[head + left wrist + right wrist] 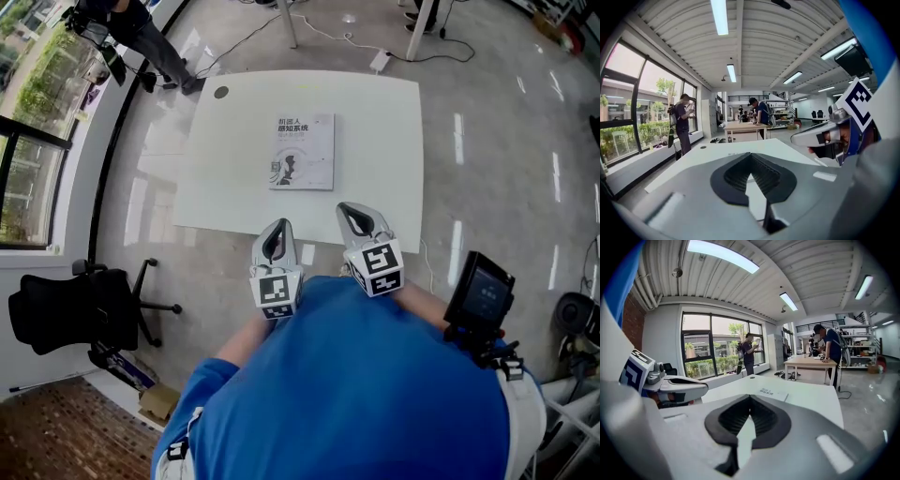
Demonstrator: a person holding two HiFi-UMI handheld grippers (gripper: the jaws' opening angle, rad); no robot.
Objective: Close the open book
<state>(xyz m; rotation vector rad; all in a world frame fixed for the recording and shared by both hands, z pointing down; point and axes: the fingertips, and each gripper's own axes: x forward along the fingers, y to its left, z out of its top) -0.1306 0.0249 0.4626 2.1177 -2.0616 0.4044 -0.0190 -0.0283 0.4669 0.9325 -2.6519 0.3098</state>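
Note:
A grey book [302, 152] lies flat and closed, cover up, in the middle of the white table [384, 141]. In the right gripper view the book [772, 393] lies ahead on the tabletop. My left gripper [279, 228] and right gripper [354, 211] hover side by side over the table's near edge, well short of the book. Both are shut with nothing between the jaws. The left gripper view shows its shut tips [750, 157] with the right gripper [820, 138] beside it. The right gripper view shows its shut tips [749, 400] and the left gripper [670, 385].
A black office chair [75, 309] stands on the floor at the left. A power strip with cables [380, 61] lies beyond the table's far edge. People stand at the windows [749, 352] and at a wooden table [811, 363] further back.

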